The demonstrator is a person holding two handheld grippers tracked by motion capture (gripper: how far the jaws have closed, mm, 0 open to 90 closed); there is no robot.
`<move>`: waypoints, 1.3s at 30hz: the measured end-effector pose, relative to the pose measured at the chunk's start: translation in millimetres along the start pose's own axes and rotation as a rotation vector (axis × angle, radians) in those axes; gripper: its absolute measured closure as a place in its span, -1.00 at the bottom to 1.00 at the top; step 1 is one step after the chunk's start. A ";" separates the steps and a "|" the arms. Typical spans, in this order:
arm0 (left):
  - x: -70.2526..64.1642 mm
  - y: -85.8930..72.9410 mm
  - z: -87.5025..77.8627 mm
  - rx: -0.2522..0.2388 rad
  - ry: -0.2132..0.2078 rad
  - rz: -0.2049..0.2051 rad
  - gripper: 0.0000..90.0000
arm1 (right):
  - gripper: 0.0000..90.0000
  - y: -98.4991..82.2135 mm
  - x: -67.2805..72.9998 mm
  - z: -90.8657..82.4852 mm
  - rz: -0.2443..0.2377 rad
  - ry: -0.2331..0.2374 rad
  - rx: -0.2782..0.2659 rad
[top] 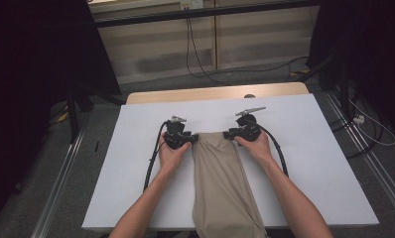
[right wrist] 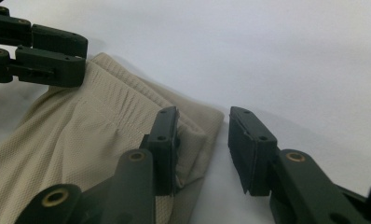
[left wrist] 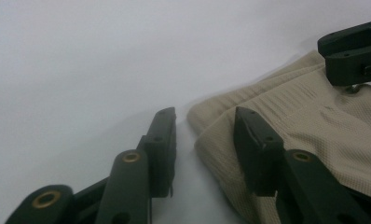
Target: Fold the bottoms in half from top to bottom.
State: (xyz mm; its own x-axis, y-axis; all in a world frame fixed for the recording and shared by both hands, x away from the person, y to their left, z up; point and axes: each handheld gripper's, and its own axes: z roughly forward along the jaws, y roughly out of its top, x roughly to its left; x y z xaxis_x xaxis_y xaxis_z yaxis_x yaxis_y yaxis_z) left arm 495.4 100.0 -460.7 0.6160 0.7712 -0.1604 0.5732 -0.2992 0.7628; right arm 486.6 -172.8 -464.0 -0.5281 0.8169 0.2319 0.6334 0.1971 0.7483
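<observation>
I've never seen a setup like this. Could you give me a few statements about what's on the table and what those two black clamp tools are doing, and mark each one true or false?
1. A beige cloth lies on the white table. True.
2. The cloth hangs over the table's far edge. False: it runs off the near edge, between the person's forearms.
3. The left gripper has its jaws apart around a corner of the cloth. True.
4. The right gripper is clamped tight on the cloth. False: its jaws stand open, one resting on the cloth corner, one beside it.
5. Both grippers sit at the cloth's far end, one at each corner. True.
</observation>
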 end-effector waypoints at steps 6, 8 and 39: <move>3.5 -2.4 -13.0 0.018 -0.037 -0.007 0.00 | 0.52 1.9 4.7 1.2 -0.020 0.036 0.034; 6.2 -5.0 -19.0 -0.007 -0.068 -0.035 0.00 | 0.66 1.7 4.4 0.7 -0.018 0.051 0.040; -27.5 81.4 -39.9 -0.203 -0.105 0.021 0.86 | 0.84 67.7 0.5 -81.0 -0.018 -0.050 -0.241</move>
State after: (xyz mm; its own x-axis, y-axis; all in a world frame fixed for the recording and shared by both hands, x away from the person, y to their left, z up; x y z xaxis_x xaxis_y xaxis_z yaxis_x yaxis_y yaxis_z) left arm 503.6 76.9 -369.2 0.6857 0.6999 -0.2000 0.4459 -0.1868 0.8754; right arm 483.4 -202.9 -362.9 -0.5055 0.8415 0.1904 0.4678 0.0819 0.8800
